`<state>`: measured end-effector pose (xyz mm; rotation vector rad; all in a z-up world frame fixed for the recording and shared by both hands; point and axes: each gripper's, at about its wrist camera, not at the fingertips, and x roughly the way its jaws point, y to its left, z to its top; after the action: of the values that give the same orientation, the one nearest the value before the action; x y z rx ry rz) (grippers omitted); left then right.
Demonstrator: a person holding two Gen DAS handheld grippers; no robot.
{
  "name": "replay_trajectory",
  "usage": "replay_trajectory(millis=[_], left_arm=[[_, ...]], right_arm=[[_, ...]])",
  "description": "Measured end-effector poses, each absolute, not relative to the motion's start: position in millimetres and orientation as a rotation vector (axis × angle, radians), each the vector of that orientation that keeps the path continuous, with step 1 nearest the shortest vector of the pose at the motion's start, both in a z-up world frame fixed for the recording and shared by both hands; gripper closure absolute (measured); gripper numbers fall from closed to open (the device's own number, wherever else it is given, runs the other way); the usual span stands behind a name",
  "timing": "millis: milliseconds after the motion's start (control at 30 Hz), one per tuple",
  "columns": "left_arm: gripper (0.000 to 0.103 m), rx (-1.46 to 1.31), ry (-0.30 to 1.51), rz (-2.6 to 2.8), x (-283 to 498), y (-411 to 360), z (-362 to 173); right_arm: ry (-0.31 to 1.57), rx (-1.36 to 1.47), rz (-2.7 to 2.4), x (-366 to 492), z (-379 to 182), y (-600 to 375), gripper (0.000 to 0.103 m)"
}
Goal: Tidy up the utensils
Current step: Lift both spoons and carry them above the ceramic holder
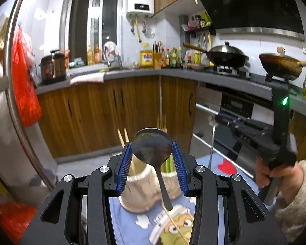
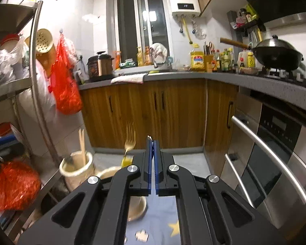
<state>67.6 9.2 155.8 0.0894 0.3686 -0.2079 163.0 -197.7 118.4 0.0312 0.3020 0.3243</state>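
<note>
My left gripper [image 1: 152,145] is shut on the round bowl of a dark metal spoon [image 1: 153,153], whose handle hangs down toward the camera. Under it stands a beige utensil holder [image 1: 140,194] with wooden chopsticks [image 1: 121,136] and green-handled pieces. A loose chopstick [image 1: 177,228] lies on the blue cartoon cloth [image 1: 128,224]. My right gripper [image 2: 153,140], seen from the left too [image 1: 216,120], is shut on a thin metal utensil [image 1: 212,143] that hangs below it; only its tip [image 2: 149,137] pokes out between the pads. A gold fork [image 2: 130,140] rises from a second holder [image 2: 109,172] beside another holder [image 2: 75,169].
A steel rack [image 2: 33,61] with red bags [image 2: 66,89] stands at the left. Wooden cabinets [image 2: 153,110] and a grey counter [image 2: 173,75] run across the back. An oven [image 2: 275,153] and lidded wok [image 2: 277,54] are at the right. A sleeved hand [image 1: 271,171] grips the right tool.
</note>
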Motion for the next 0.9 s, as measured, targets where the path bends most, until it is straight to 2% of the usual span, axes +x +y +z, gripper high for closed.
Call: replay_trajectory(millis=[233,367,900], left_arm=[[0.061,0.105,0.3,-0.184,86.7,16.1,201.0],[0.061,0.108,0.313,-0.157,108.7,22.4,206.1],[0.061,0.11,0.481,-0.111,165.6,38.9,124.1]], right_arm=[[0.222,0.005,0.247,194.5,138.9,-177.7,0.101],[0.198,-0.016,0.223,209.7,139.8,-167.4,0.101],[0.281,-0.089,0.254,239.5,80.0,-139.3,0.101]])
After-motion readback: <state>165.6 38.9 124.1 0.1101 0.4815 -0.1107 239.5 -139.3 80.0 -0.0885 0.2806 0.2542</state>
